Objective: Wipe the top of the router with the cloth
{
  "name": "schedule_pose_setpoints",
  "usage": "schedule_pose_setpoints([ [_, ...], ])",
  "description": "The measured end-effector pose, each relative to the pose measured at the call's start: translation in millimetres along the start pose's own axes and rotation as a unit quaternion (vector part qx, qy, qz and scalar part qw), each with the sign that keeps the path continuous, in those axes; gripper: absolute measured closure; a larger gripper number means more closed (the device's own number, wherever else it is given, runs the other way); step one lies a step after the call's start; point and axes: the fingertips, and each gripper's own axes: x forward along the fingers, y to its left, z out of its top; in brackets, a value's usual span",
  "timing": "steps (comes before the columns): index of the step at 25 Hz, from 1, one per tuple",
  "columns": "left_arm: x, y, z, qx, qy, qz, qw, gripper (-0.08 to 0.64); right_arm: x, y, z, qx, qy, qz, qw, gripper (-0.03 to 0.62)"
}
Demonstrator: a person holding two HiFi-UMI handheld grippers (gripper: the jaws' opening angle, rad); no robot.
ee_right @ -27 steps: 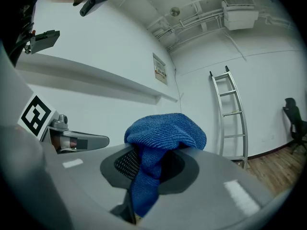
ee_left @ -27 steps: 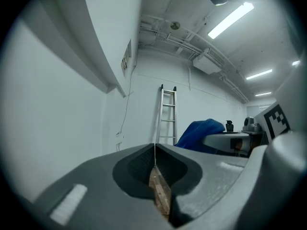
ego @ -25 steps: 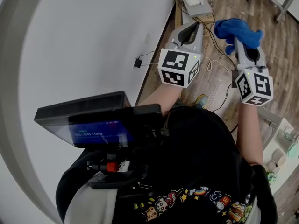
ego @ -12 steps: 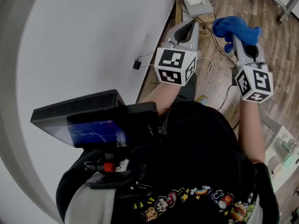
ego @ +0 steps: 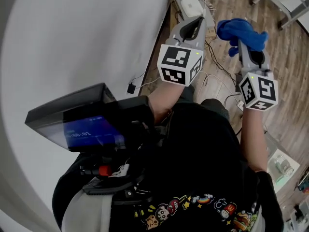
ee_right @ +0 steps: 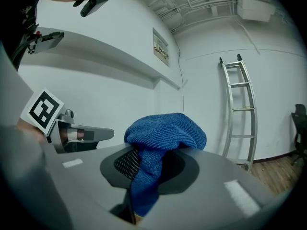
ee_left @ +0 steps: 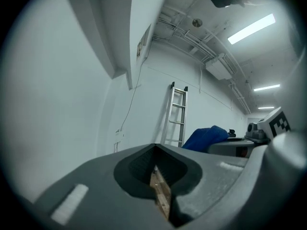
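Black shirt (ego: 203,144) with apparently cartoon prints; left hand-held gripper (ego: 198,21) and right hand-held gripper (ego: 241,42) are grey.

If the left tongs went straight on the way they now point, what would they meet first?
Likely nothing near. The left tongs look at open room, then a ladder against the far wall. The router sits lower, outside that view; depth is unclear.

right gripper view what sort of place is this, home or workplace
Probably a workshop or lab-like workroom, not a home: a metal ladder leans on the bare white wall, and exposed pipes and strip lights run across the ceiling.
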Motion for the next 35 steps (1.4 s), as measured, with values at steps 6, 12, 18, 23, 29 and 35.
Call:
schedule_pose_setpoints([
  [6, 40.6, 58.5, 14.4, 0.012, 0.009, 0.007, 0.9999, 0.560, 75.7, -3.1, 5.2, 0.001, 0.011, 0.011, 1.000, 0.485],
  [12, 60.8, 91.3, 4.7, 0.003, 0.026, 0.053, 0.9983, 0.560, 128.3, -10.6, -7.9, 0.001, 0.030, 0.050, 0.998, 0.485],
  [18, 107.8, 137.3, -7.8, -0.012, 0.052, 0.103, 0.9932, 0.560, 218.2, -15.9, -27.8, -0.005, 0.064, 0.116, 0.991, 0.485],
  [23, 158.6, 155.5, -41.0, -0.021, 0.082, 0.131, 0.9878, 0.559, 282.9, -36.1, -64.8, -0.015, 0.094, 0.172, 0.981, 0.485],
  [29, 209.9, 180.5, -85.9, -0.039, 0.096, 0.157, 0.9822, 0.560, 347.2, -47.5, -120.5, -0.035, 0.127, 0.220, 0.967, 0.485],
  [35, 234.0, 216.9, -133.5, -0.045, 0.108, 0.162, 0.9799, 0.559, 390.7, -39.7, -164.5, -0.048, 0.131, 0.242, 0.960, 0.485],
])
